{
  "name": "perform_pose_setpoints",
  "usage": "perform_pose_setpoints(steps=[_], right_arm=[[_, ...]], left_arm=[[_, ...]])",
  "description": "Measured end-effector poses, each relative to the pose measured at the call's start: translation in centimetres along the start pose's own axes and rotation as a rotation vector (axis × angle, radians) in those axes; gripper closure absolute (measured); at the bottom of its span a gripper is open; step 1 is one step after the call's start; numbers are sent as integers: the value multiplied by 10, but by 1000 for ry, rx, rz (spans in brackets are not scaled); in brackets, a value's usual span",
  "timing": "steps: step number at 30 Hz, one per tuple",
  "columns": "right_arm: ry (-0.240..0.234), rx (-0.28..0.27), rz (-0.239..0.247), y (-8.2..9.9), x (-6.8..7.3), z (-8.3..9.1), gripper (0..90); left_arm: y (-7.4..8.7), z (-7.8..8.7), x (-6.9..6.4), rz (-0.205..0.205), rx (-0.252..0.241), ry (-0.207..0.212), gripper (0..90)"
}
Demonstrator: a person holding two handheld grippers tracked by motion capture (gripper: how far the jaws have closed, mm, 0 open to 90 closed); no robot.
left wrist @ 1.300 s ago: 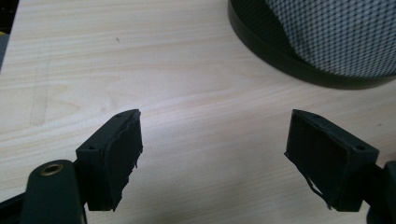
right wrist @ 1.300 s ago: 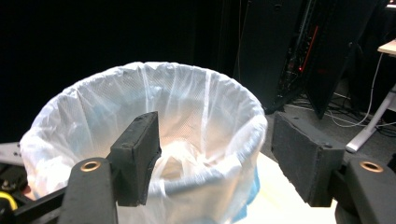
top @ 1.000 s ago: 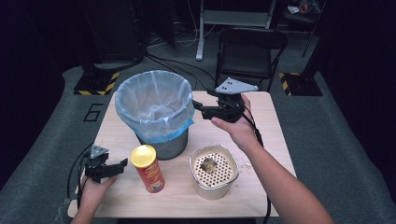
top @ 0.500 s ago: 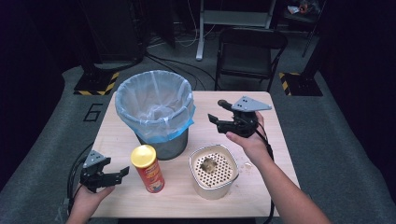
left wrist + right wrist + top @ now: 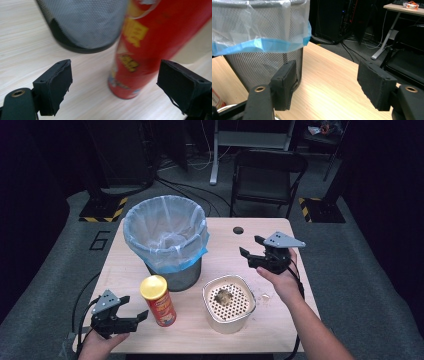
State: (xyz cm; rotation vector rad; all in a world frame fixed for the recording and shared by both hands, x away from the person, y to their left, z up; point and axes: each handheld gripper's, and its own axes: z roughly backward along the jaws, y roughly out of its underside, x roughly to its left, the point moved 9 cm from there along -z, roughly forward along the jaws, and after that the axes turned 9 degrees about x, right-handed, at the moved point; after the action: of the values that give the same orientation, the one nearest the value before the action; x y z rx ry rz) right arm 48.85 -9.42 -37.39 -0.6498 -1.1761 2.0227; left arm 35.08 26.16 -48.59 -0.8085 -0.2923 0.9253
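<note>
At the near left corner of the table, the left gripper point(image 5: 131, 317) sits low in the person's hand, jaws spread wide and holding nothing; they have just been opening, and no thing lies between the pads. In the left gripper view the red crisp can point(image 5: 150, 47) stands straight ahead, beyond the open jaws and apart from both. From above, the crisp can point(image 5: 158, 300) is just to the right of the fingertips, upright, long axis vertical, yellow lid on top. A level approach along the jaw line would likely take it across its round body.

Behind the can stands the mesh wastebasket point(image 5: 167, 242) with its clear liner and blue band, close to the can; whether they touch cannot be told. The cream perforated container point(image 5: 228, 303) lies to the can's right, a brownish lump inside.

The right gripper point(image 5: 250, 250) hovers over the right half of the table, jaws partly open and empty, pointed toward the wastebasket, well apart from the can. Judgement: the left hand is much the nearer.
</note>
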Motion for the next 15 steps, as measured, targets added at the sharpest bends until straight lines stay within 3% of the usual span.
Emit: perform_pose_setpoints(steps=[2,6,8,10,11,12,15], right_arm=[[3,-3,-6,2,-1,1,312],[25,23,-31,18,-9,-1,303],[32,23,-31,21,-11,0,302],[46,27,-32,28,-14,1,302],[46,27,-32,28,-14,1,302],[59,37,-27,35,-16,2,302],[93,57,-6,47,-20,1,301]], left_arm=[[-1,-3,-6,9,-5,13,120],[-1,-18,-16,-40,18,28,119],[-1,-21,-16,-41,21,30,119],[-3,-27,-19,-8,7,46,125],[-3,-29,-18,-34,11,48,125],[-4,-34,-22,-8,1,64,133],[-4,-40,-23,-21,5,70,135]])
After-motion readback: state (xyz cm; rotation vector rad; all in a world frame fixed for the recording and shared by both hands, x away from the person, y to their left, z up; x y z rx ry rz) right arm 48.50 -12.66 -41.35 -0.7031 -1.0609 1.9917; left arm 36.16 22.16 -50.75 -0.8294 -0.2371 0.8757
